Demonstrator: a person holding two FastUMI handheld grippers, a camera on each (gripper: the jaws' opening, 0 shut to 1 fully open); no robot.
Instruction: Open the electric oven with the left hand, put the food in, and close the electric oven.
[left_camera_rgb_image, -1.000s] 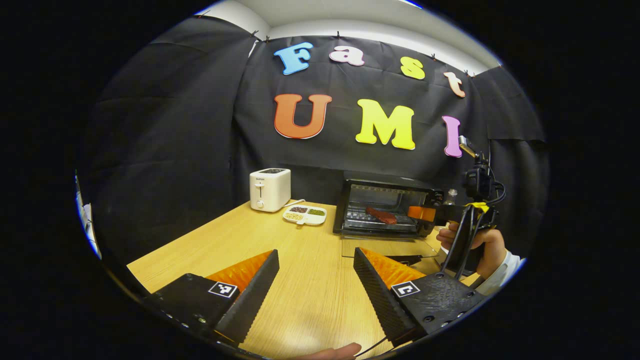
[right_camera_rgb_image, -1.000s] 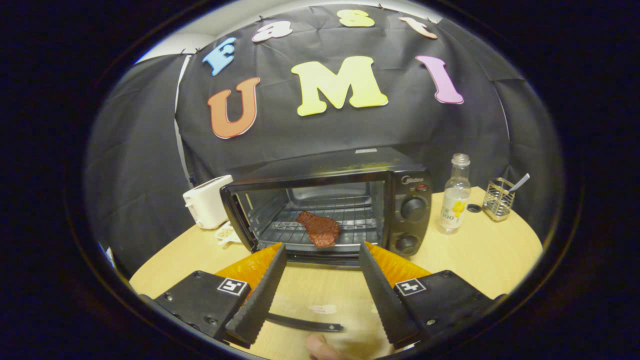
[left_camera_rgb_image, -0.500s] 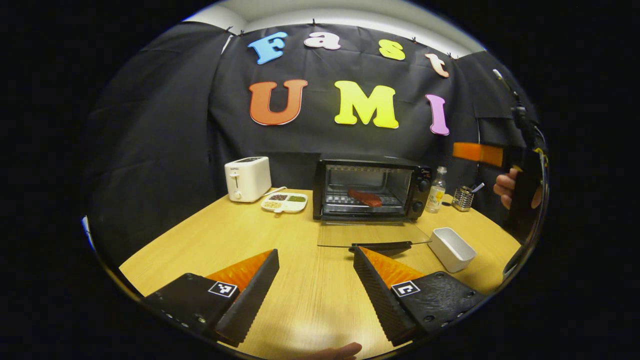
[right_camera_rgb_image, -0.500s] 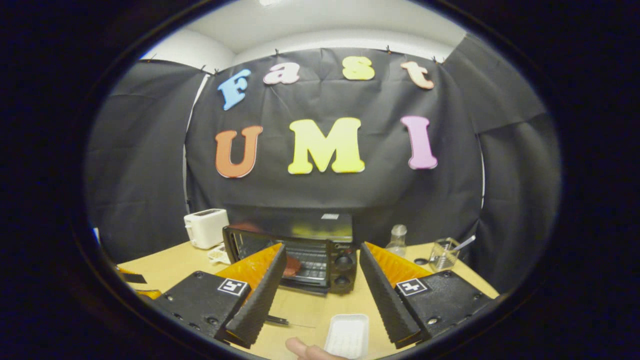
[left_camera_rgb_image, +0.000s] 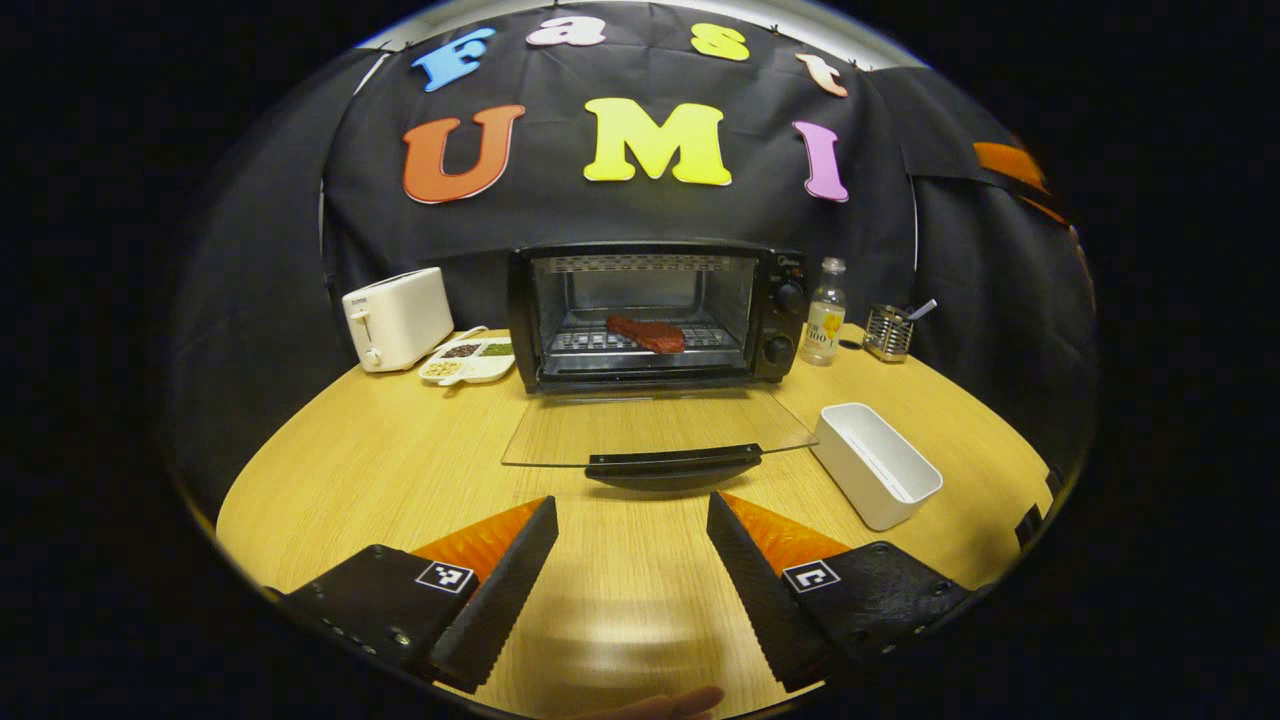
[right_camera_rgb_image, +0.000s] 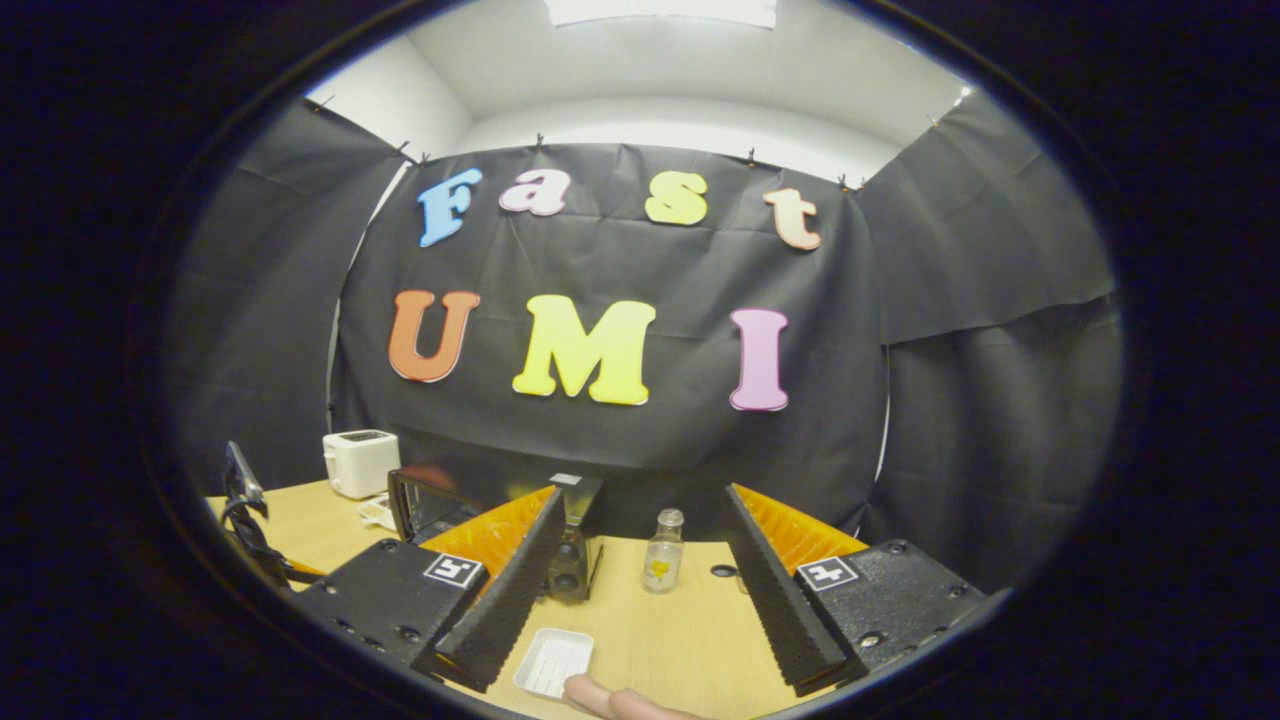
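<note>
The right gripper (right_camera_rgb_image: 635, 590) is pulling up and away from the oven (left_camera_rgb_image: 650, 312), leaving the steak (left_camera_rgb_image: 646, 333) lying on the rack, so closing the lowered door (left_camera_rgb_image: 655, 432) is what remains. The left gripper (left_camera_rgb_image: 632, 570) is facing the handle squarely now. Both grippers' jaws are standing apart, empty; the left gripper view is showing the steak, while the right gripper view is catching the oven's side.

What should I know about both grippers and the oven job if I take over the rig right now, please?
Left gripper: open, empty, low over the table, facing the oven door handle.
Right gripper: open, empty, raised and back from the oven.
Done: glass door folded down flat; the food lies on the oven rack. White tray stands empty beside the door.
Left: lift the door shut with the left gripper.
</note>
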